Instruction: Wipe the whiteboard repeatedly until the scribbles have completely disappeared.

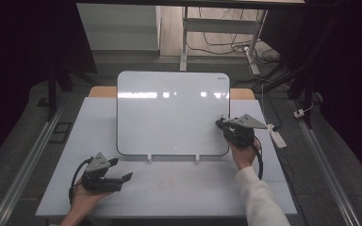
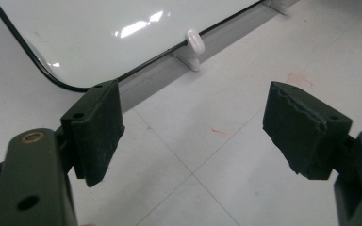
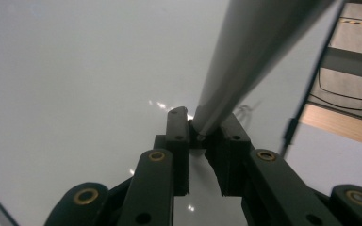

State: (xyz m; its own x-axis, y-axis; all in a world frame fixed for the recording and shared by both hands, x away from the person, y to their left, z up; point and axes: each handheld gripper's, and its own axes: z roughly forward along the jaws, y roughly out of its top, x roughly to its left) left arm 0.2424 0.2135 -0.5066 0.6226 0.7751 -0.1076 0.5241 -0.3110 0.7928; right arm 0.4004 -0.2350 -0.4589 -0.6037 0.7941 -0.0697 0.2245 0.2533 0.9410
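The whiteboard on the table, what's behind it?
Behind the whiteboard, two wooden corners peek out, then floor with cables and a white table leg. What lies directly behind the panel is covered.

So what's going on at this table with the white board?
A person holds a pair of tongs in each hand. The right tongs are shut on a grey pen-like stick at the right side of the propped-up whiteboard, as if to write; the board looks blank. The left tongs rest open on the table, holding nothing.
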